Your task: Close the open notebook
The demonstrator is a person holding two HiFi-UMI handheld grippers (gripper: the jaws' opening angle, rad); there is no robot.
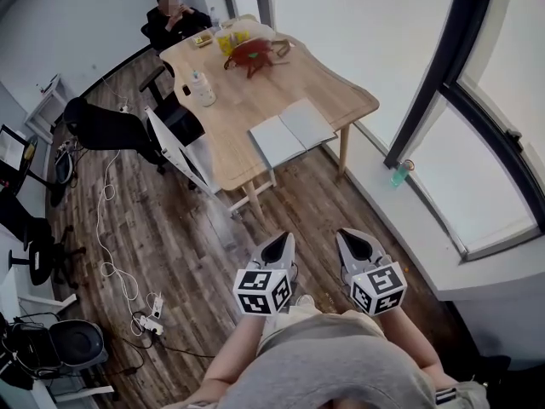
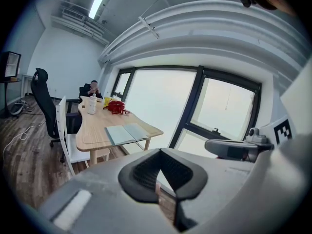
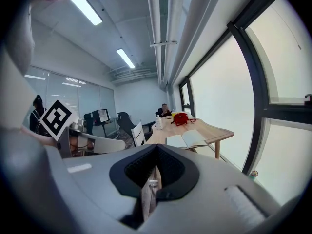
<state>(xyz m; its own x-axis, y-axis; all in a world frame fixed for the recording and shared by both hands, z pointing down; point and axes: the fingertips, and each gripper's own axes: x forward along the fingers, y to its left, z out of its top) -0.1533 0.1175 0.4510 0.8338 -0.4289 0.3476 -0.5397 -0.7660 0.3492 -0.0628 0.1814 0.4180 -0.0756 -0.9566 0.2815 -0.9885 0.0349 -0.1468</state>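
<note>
On the far table (image 1: 255, 92), open notebook (image 1: 289, 132), well beyond left gripper (image 1: 284, 239), right gripper (image 1: 350, 234)

Two grippers: left gripper (image 1: 283, 240), right gripper (image 1: 347, 237). Beyond their fingers (image 1: 271, 254): one table (image 1: 255, 100), one open notebook (image 1: 292, 132), one red bag (image 1: 253, 52), one white chair (image 1: 174, 146), one seated person (image 1: 174, 15).

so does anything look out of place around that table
Nothing spilled or damaged. The notebook lies open by the near edge of the table, and a loose white cable snakes across the floor to a power strip.
</note>
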